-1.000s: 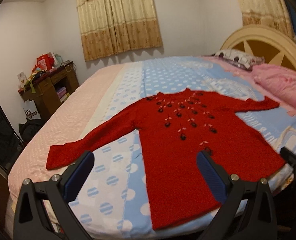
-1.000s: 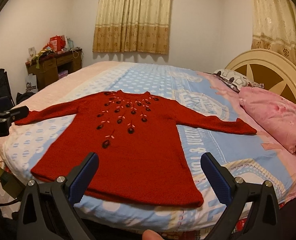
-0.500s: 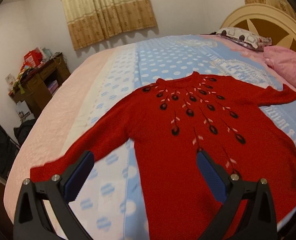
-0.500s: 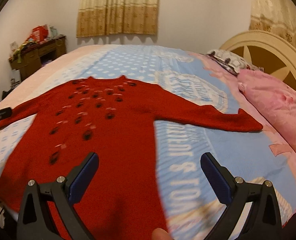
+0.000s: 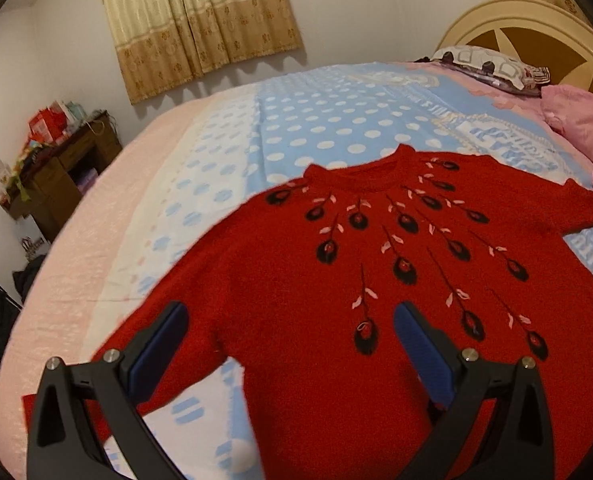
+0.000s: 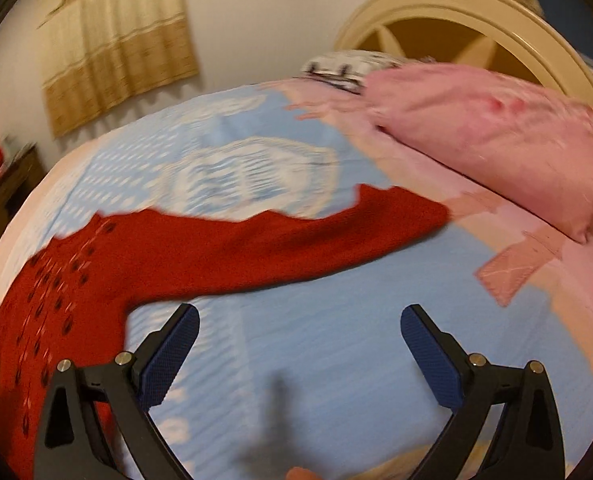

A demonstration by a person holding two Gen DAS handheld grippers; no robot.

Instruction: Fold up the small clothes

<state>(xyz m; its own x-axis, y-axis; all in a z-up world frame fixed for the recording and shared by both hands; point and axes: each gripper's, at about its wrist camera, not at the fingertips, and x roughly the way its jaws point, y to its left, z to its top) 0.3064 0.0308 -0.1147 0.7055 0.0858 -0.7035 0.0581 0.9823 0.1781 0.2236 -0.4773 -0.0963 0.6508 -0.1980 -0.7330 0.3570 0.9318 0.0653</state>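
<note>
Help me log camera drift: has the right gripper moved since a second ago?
Yes. The right gripper has swung toward the headboard: the pink pillow looms larger, and the red sweater now lies at the view's left.

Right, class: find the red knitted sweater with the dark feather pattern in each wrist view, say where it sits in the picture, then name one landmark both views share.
Left wrist view: the red knitted sweater fills the centre and lower half, lying flat on the blue dotted bedspread.
Right wrist view: the sweater sits at the left, one sleeve stretching right towards the pink pillow.
Shared landmark: the cream arched headboard.
</note>
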